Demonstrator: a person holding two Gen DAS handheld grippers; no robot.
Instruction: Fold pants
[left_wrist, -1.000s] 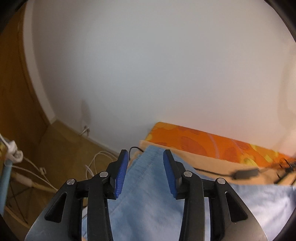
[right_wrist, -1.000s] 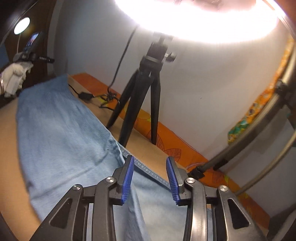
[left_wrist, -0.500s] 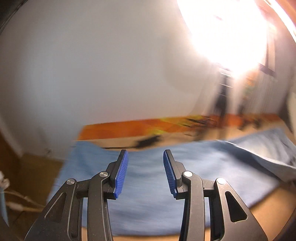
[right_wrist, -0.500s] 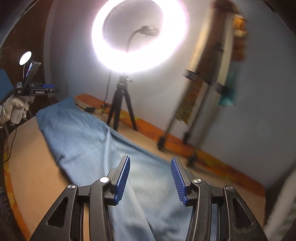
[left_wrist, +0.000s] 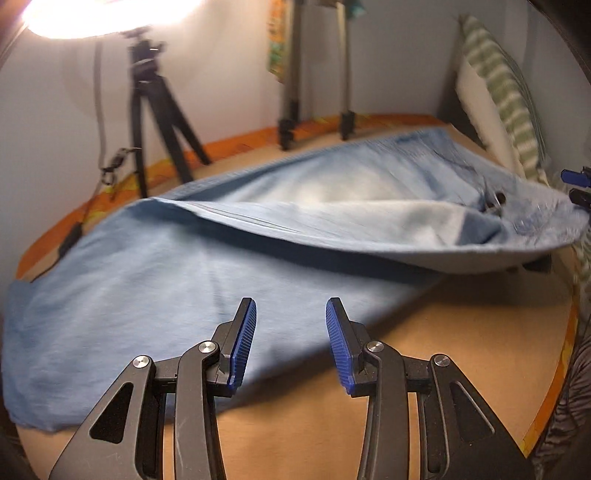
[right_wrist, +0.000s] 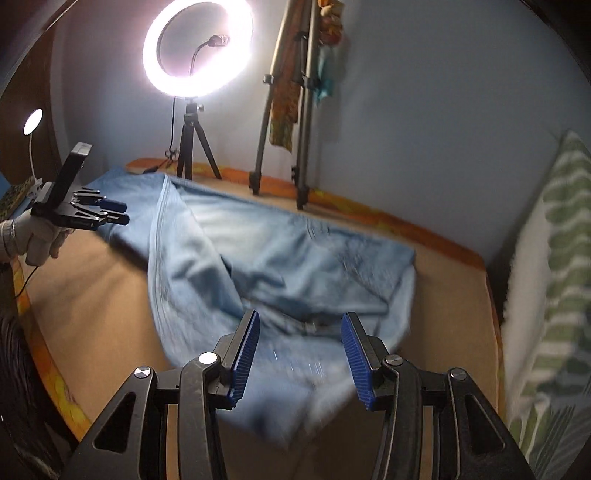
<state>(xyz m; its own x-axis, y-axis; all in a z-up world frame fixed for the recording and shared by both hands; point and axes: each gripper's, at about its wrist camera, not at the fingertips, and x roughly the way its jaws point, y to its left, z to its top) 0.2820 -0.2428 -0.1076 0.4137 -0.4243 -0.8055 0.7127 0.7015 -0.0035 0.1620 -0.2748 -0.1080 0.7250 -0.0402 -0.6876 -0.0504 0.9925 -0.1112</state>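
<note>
Two grippers gape wide, holding nothing, over blue jeans (left_wrist: 155, 266) on a tan table (left_wrist: 461, 332).
Left gripper (left_wrist: 290, 343) sits lower centre, denim above-left; right gripper (right_wrist: 299, 354) hovers above the waistband.

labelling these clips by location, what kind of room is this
Probably a bedroom set up for filming: the pants lie on a bed-like surface with an orange patterned edge, a striped pillow leans at one end, and a ring light on a tripod stands against the wall.
</note>
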